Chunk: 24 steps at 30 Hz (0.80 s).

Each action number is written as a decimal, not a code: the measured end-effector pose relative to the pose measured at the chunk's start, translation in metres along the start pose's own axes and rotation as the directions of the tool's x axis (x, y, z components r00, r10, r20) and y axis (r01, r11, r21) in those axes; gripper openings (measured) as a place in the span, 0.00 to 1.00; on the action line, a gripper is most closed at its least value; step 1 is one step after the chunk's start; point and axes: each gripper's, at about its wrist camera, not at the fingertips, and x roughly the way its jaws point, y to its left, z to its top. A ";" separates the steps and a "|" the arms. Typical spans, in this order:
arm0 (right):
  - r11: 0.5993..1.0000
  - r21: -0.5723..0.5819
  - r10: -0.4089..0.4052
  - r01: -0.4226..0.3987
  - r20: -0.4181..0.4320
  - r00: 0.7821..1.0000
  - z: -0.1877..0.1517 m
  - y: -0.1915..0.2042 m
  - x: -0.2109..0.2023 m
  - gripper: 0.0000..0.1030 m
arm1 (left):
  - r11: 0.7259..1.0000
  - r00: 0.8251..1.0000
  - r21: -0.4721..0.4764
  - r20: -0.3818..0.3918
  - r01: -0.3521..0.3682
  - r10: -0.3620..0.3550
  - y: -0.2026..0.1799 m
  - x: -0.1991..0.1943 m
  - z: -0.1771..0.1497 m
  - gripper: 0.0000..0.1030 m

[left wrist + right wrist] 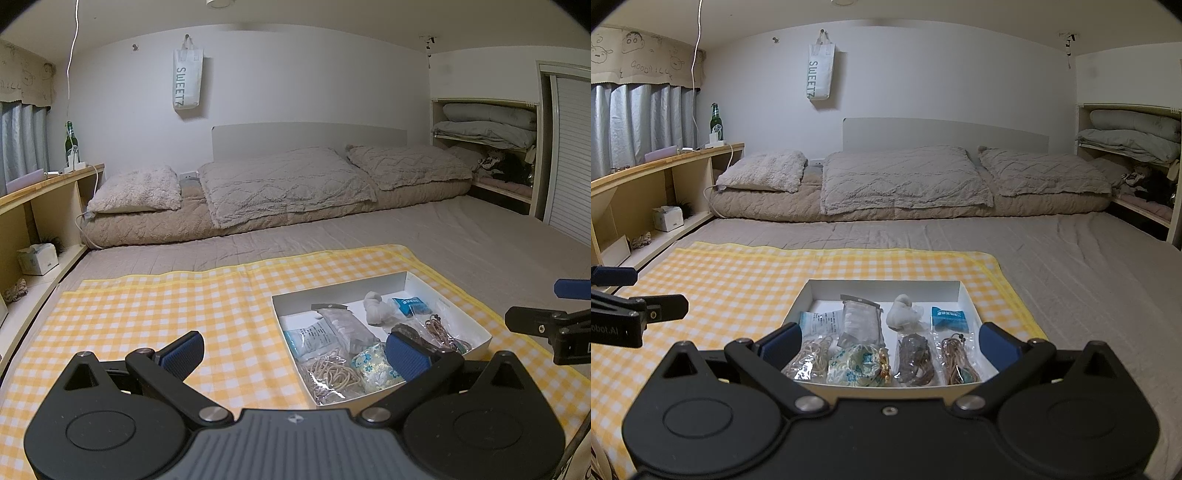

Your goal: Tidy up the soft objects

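White box [967, 295] of bagged soft items is framed between the wide-open, empty jaws of the right gripper [888, 341], presumably for picking. Left gripper [295, 354] is held likewise spread and empty, box beneath its right jaw.

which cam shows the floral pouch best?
Right wrist: the floral pouch lies centred and unblocked in the white box. Left wrist shows it off-centre, partly behind the left gripper finger.

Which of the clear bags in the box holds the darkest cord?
The bag of dark brown cord, third from the left in the near row of the white box. The bags either side hold paler tan cords.
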 end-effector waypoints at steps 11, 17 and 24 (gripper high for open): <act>1.000 -0.003 0.003 -0.003 0.000 1.000 -0.001 0.000 0.002 1.00 | 1.000 1.000 0.000 -0.001 0.000 0.000 0.000 0.000 0.000 1.00; 1.000 -0.002 0.004 -0.004 -0.001 1.000 -0.001 0.000 0.002 1.00 | 1.000 1.000 0.000 -0.001 0.000 0.000 0.000 0.000 0.000 1.00; 1.000 -0.005 0.007 -0.007 -0.004 1.000 -0.003 0.000 0.002 1.00 | 1.000 1.000 0.001 -0.002 -0.001 0.001 0.001 0.000 0.000 1.00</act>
